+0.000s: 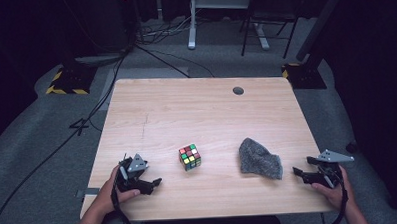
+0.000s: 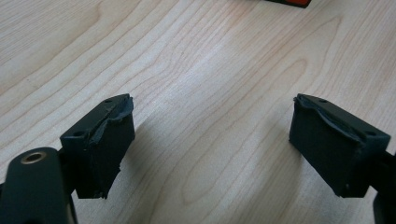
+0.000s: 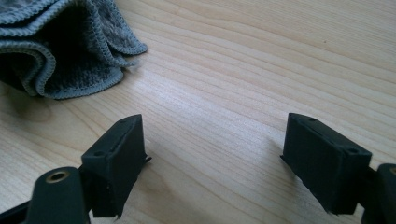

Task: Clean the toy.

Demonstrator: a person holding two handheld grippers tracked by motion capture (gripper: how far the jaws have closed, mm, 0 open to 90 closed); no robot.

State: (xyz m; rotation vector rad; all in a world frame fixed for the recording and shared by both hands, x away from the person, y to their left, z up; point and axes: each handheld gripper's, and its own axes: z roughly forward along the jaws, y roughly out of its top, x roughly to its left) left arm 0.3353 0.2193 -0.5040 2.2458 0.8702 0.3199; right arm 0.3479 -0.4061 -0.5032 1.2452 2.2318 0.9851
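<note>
High view: left gripper (image 1: 156, 182) at near-left table edge, jaws apart and empty, tips aimed toward table centre; right gripper (image 1: 295, 171) at near-right edge, jaws likewise apart and empty, tips aimed inward. Left gripper view: bare wood between the pads, sliver of orange-and-black cube face (image 2: 288, 3) at top edge, slightly right of the jaw line. Right gripper view: bare wood between the pads, folded hem of grey cloth (image 3: 60, 51) up and left of the jaw line, near but not touching. Back on the high view: colour cube (image 1: 190, 157) ahead of and inward from the left gripper, near it; cloth (image 1: 258, 159) just beside the right gripper, crumpled, long axis running toward that gripper. Judgement: each gripper nearer its own object; cloth-to-right gap the shorter. Table (image 1: 196, 107) otherwise bare wood.
</note>
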